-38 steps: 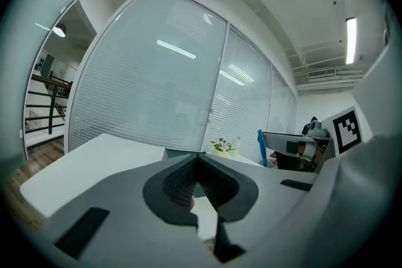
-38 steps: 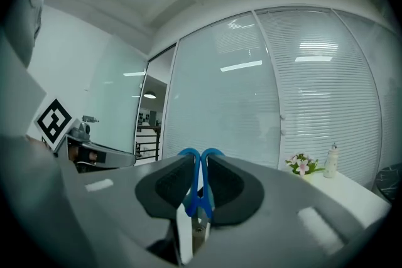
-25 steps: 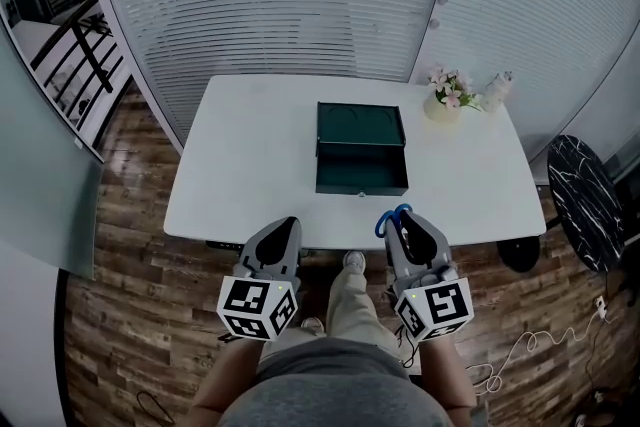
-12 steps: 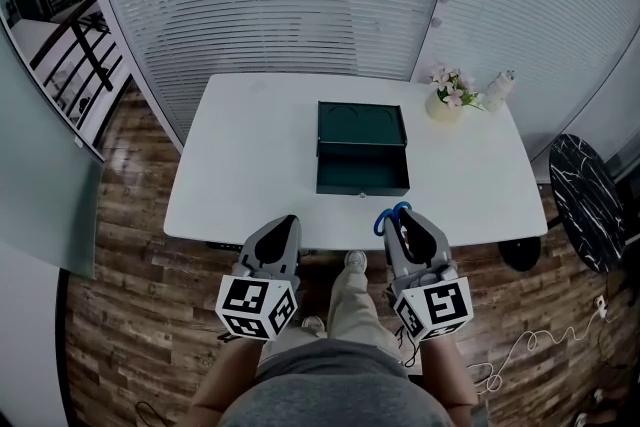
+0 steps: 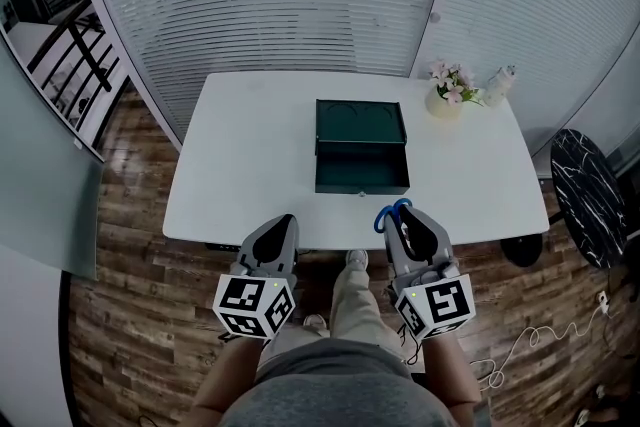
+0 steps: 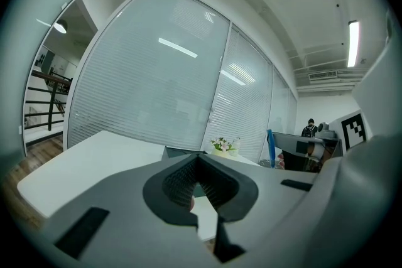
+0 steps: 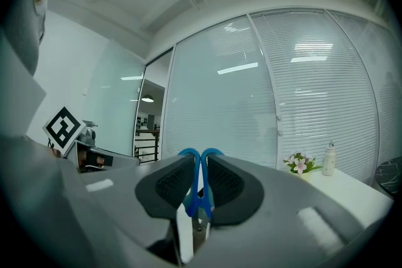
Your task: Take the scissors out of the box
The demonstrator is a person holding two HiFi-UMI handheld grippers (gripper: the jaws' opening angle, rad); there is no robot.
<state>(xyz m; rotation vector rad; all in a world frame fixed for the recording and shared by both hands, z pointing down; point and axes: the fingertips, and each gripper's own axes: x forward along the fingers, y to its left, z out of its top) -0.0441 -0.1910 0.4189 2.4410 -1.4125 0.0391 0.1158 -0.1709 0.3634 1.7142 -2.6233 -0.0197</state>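
A dark green box [image 5: 360, 155] stands open at the middle of the white table [image 5: 250, 165], its lid flipped back and its inside looking bare. The scissors [image 5: 392, 214] have blue handles. My right gripper [image 5: 405, 220] is shut on them, held off the table's front edge near the person's body. In the right gripper view the blue handles [image 7: 200, 185] are pinched between the ribbed pads and the loops stick out past the tips. My left gripper [image 5: 283, 223] hangs level beside it with jaws shut and nothing in them [image 6: 200, 163]. The box's edge [image 6: 182, 150] shows beyond them.
A small vase of pink flowers [image 5: 446, 95] and a pale bottle [image 5: 498, 87] stand at the table's far right corner. A black round side table [image 5: 585, 200] is to the right. A white cable [image 5: 530, 345] lies on the wood floor. Glass walls with blinds stand behind.
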